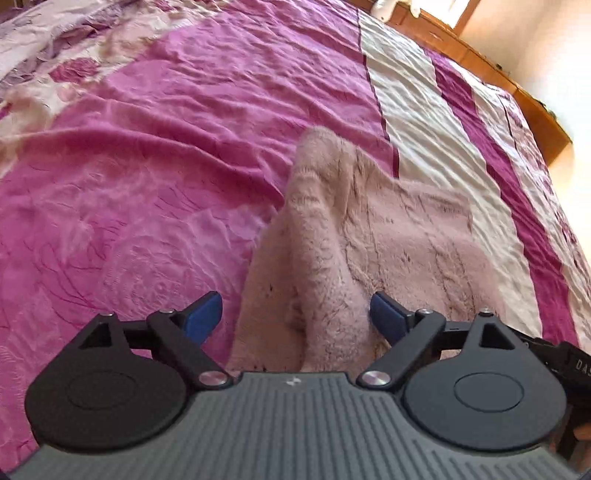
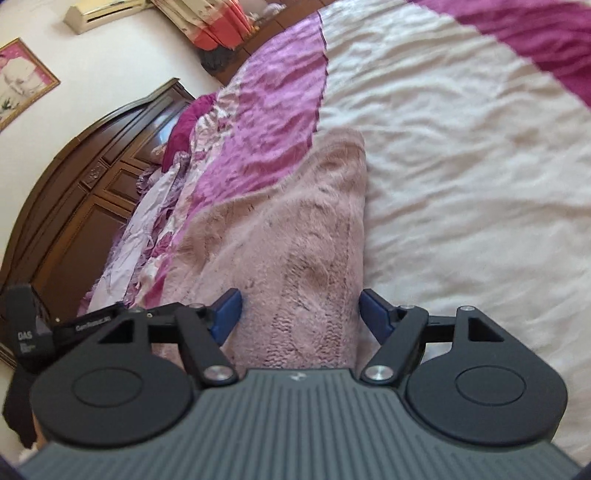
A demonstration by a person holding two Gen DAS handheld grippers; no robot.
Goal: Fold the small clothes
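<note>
Near end of sweater (image 1: 354, 251) hidden under left gripper (image 1: 295, 317) body; same in right wrist view, sweater (image 2: 295, 236) running beneath right gripper (image 2: 297, 314). Cannot tell which garment part lies between either pair of blue pads (image 1: 205, 314). Bedspread (image 1: 147, 184) cut off by every frame edge, far pattern smeared by the lens. Headboard (image 2: 74, 177) cropped at left. Framed picture (image 2: 18, 85) cut by the edge, subject too blurred to read. Air conditioner (image 2: 99, 11) clipped at top. Lettering on the other gripper, at the lower left, too small to make out fully.
</note>
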